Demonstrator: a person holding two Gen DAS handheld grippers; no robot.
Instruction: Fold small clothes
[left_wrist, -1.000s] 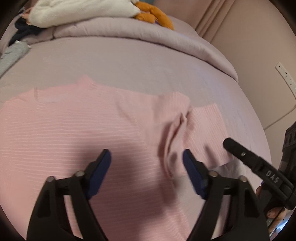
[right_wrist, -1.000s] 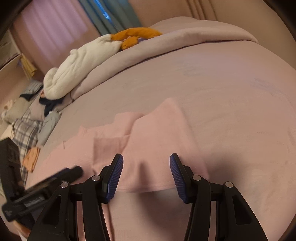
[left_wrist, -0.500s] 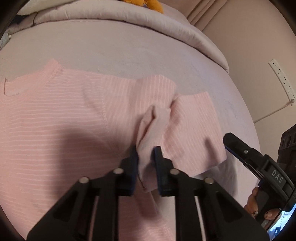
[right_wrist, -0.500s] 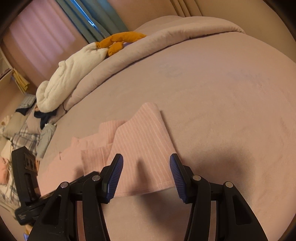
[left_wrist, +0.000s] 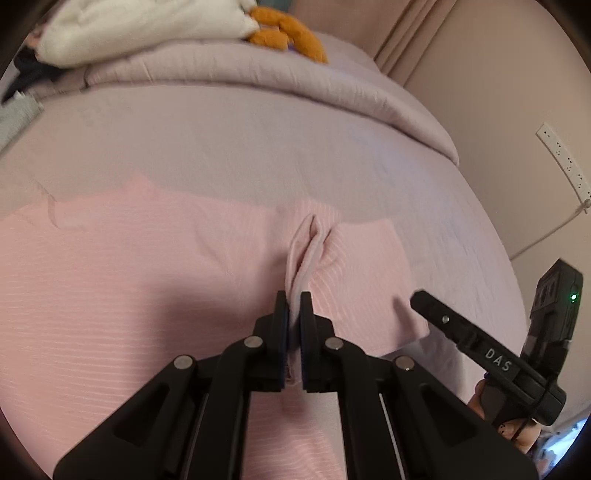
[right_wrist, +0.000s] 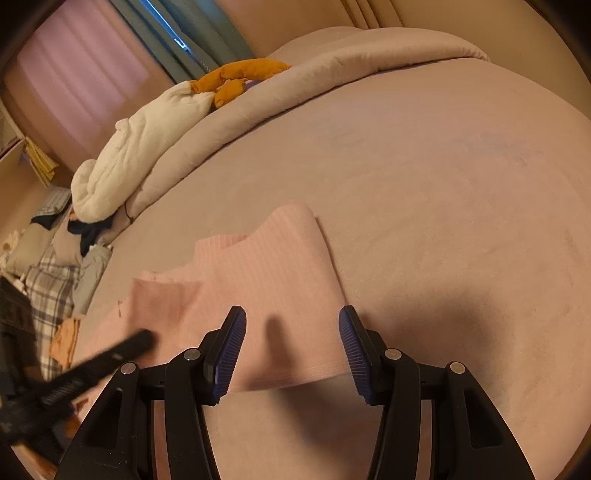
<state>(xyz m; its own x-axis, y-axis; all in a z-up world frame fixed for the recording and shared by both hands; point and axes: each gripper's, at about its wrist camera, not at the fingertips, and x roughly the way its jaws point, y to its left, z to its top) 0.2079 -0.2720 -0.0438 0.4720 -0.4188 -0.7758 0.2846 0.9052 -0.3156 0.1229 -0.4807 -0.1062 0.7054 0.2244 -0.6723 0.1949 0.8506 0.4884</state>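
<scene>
A pink ribbed top (left_wrist: 129, 280) lies spread on the bed, its short sleeve (left_wrist: 362, 266) to the right. My left gripper (left_wrist: 293, 299) is shut on a pinched ridge of the top's fabric (left_wrist: 306, 251) where the sleeve joins the body, and lifts it a little. In the right wrist view the sleeve (right_wrist: 273, 280) lies flat just ahead of my right gripper (right_wrist: 291, 325), which is open and empty above the sleeve's hem. The right gripper's finger also shows in the left wrist view (left_wrist: 461, 332).
A mauve sheet (right_wrist: 443, 203) covers the bed. A rolled duvet (left_wrist: 258, 74) runs along the far side with a white blanket (left_wrist: 129, 26) and an orange plush toy (left_wrist: 288, 33) on it. Other clothes (right_wrist: 55, 288) are piled at the left. A power strip (left_wrist: 561, 158) hangs on the wall.
My left gripper closed on a fold of the pink top by the sleeve and has raised it slightly. My right gripper stayed open and moved closer over the sleeve.
</scene>
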